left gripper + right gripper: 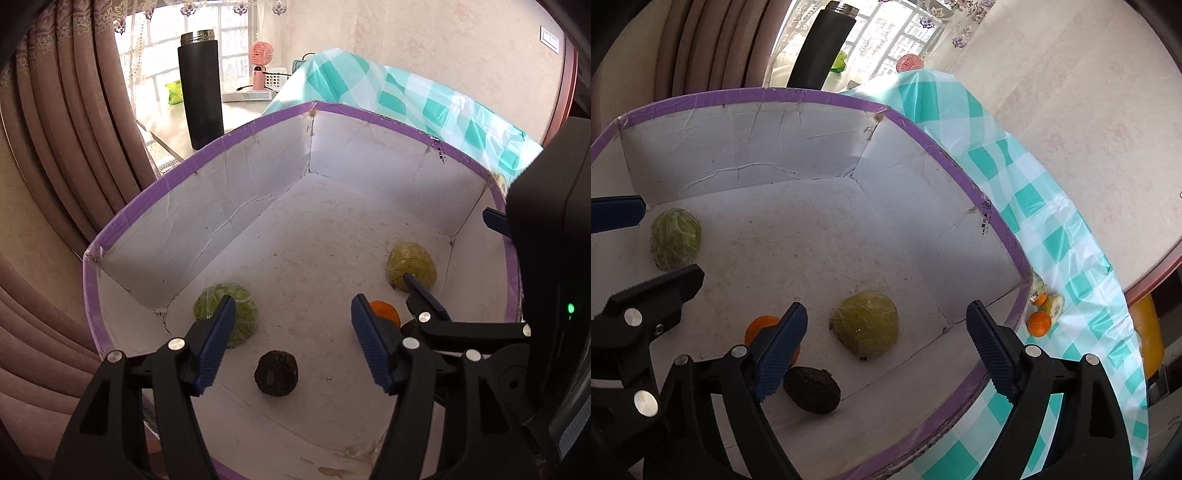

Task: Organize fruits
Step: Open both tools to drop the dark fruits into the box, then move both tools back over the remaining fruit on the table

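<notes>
A white cardboard box with a purple rim holds several fruits. A wrapped green fruit lies at its left. A wrapped yellow-green fruit lies at its right. An orange and a dark brown fruit lie near it. Another dark brown fruit lies at the near side. My left gripper is open and empty above the box. My right gripper is open and empty above the box's right part, near the yellow-green fruit.
Outside the box's right wall, an orange and fruit pieces lie on the teal checked tablecloth. A black flask, a pink fan and brown curtains stand behind the box.
</notes>
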The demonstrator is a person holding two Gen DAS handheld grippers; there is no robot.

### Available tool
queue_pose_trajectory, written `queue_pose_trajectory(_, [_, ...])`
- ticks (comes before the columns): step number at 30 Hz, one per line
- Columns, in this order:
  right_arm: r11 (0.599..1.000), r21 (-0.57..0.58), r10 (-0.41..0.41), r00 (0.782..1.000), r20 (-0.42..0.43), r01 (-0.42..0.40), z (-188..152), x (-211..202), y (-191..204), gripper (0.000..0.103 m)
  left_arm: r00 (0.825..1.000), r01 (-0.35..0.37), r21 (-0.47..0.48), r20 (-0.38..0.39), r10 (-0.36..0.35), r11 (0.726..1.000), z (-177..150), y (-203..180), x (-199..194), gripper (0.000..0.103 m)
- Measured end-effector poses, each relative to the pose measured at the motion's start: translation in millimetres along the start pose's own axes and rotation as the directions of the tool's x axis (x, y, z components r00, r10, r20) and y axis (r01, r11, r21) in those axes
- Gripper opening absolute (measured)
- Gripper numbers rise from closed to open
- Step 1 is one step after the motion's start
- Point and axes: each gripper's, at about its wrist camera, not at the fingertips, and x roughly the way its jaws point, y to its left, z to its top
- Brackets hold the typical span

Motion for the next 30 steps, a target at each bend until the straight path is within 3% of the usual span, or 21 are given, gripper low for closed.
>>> queue_pose_trajectory(1, [1.000, 0.002, -0.018, 1.000, 0.019, 0.018, 0, -4, -1, 0.085, 1.000, 0.001, -0.003, 0.012, -0.001, 1.000, 0, 0, -2, 0.073])
queue_pose_trajectory(2, [1.000, 0.000, -0.027, 0.999, 0.046, 0.027, 0, -9, -2, 0.085, 1.000, -0.011, -0.019, 0.029, 0.011, 1.000, 0, 2, -6, 0.089])
queue_pose_trajectory(3, [0.999, 0.003, -0.032, 0.996, 0.081, 0.032, 0, -15, -4, 0.085, 0.999, -0.006, -0.041, 0.051, 0.008, 0.999, 1, 5, -11, 0.099])
queue_pose_trajectory(6, [0.998, 0.021, -0.065, 0.987, 0.146, 0.062, 0, -29, -10, 0.085, 0.992, 0.043, -0.066, 0.123, -0.035, 0.997, 2, 8, -29, 0.099])
queue_pose_trajectory(9, [0.993, 0.097, -0.093, 0.970, 0.225, 0.072, -3, -46, -30, 0.085, 0.973, 0.058, -0.060, 0.228, -0.043, 0.997, 2, 2, -51, 0.101])
queue_pose_trajectory(11, [0.982, 0.187, -0.092, 0.955, 0.283, 0.039, -11, -57, -52, 0.085, 0.947, 0.060, -0.039, 0.317, -0.045, 0.997, 0, -6, -69, 0.101])
queue_pose_trajectory(13, [0.944, 0.329, -0.115, 0.935, 0.337, -0.002, -29, -67, -91, 0.085, 0.912, 0.072, -0.001, 0.406, -0.066, 0.997, -4, -19, -88, 0.101])
queue_pose_trajectory(14, [0.944, 0.329, -0.115, 0.935, 0.337, -0.002, -29, -67, -91, 0.085, 0.891, 0.077, 0.025, 0.447, -0.080, 0.997, -8, -26, -96, 0.101])
queue_pose_trajectory(16, [0.895, 0.445, -0.145, 0.937, 0.317, -0.012, -55, -63, -129, 0.086, 0.850, 0.082, 0.082, 0.515, -0.113, 0.993, -15, -44, -109, 0.101])
queue_pose_trajectory(17, [0.895, 0.445, -0.145, 0.937, 0.317, -0.012, -55, -63, -129, 0.086, 0.832, 0.090, 0.118, 0.536, -0.140, 0.989, -18, -55, -114, 0.101])
queue_pose_trajectory(19, [0.861, 0.508, -0.158, 0.950, 0.268, 0.000, -73, -52, -153, 0.086, 0.813, 0.107, 0.190, 0.548, -0.196, 0.976, -25, -77, -119, 0.101])
queue_pose_trajectory(21, [0.804, 0.595, -0.155, 0.967, 0.201, 0.005, -103, -34, -185, 0.086, 0.811, 0.119, 0.275, 0.527, -0.253, 0.954, -32, -104, -119, 0.101])
queue_pose_trajectory(23, [0.764, 0.645, -0.150, 0.976, 0.158, 0.013, -124, -20, -204, 0.086, 0.821, 0.143, 0.354, 0.480, -0.311, 0.924, -38, -132, -111, 0.101])
queue_pose_trajectory(27, [0.703, 0.711, -0.113, 0.991, 0.071, 0.029, -160, 10, -232, 0.086, 0.852, 0.253, 0.445, 0.319, -0.416, 0.859, -48, -180, -81, 0.101])
queue_pose_trajectory(30, [0.672, 0.738, -0.095, 0.995, 0.004, 0.062, -182, 27, -247, 0.086, 0.876, 0.297, 0.468, 0.214, -0.433, 0.832, -51, -211, -52, 0.101])
